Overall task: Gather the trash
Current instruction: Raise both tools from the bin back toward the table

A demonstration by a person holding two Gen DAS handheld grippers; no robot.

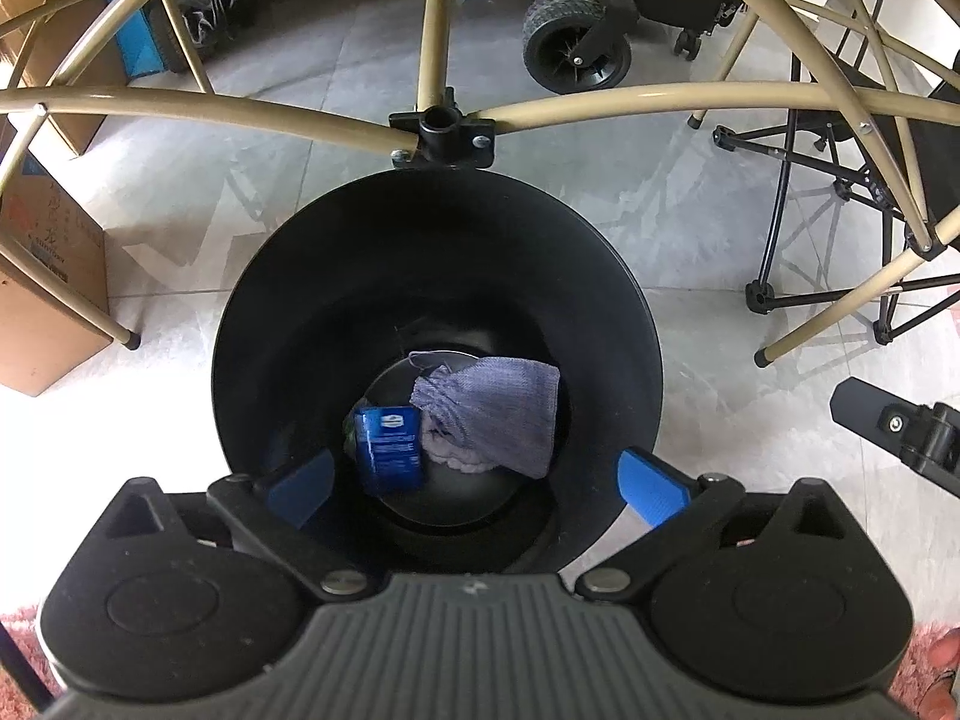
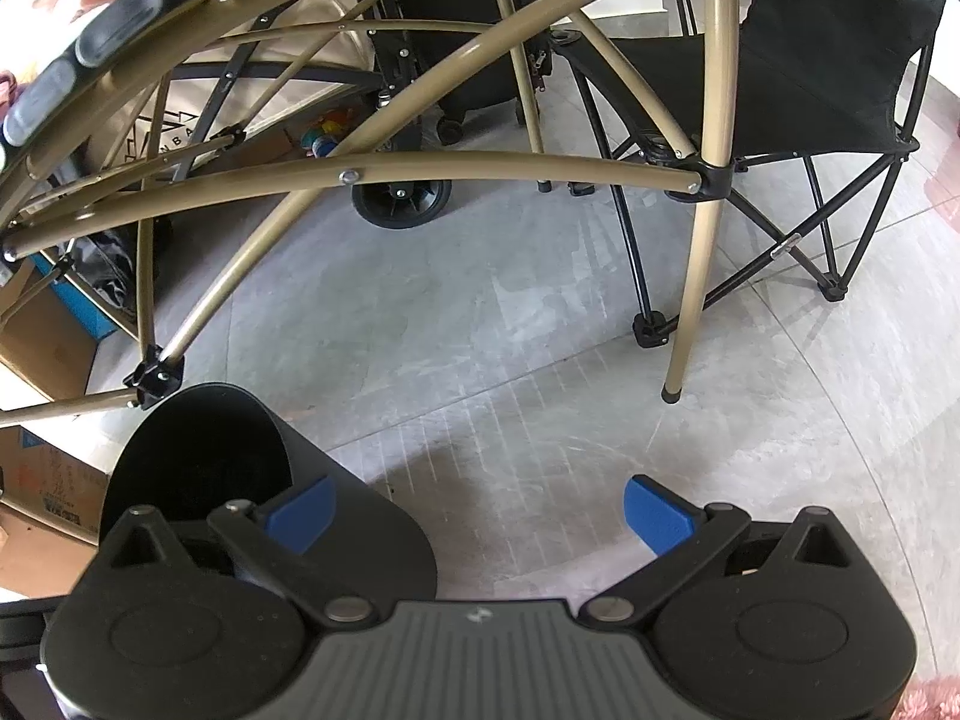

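Left wrist view: the left gripper (image 1: 474, 480) is hovering directly over the mouth of the black bin (image 1: 288, 276), its blue fingers (image 1: 654, 489) spread wide and carrying nothing. The bin is standing on the grey tiled floor (image 1: 708, 228), its far rim just beside the black joint of the tan tube frame (image 1: 441, 135). Contents — a blue carton (image 1: 390, 447) lying at the bottom toward the bin's left wall, long axis running away from the camera, and a crumpled grey cloth (image 1: 492, 414) touching its right side and reaching toward the right wall. Both are lying straight below the left gripper; no further trash is showing on the floor around the bin here.

Right wrist view: the right gripper (image 2: 477, 510) is pointing at bare floor (image 2: 510, 330), its jaws also wide apart and empty. The bin (image 2: 198, 450) is sitting at its left, partly behind the left finger — so the left gripper is the nearer one to the bin. A black folding chair (image 2: 828, 78) is standing beyond the frame. No loose trash is visible within this gripper's reach; judging from that, the coming move is a search elsewhere.
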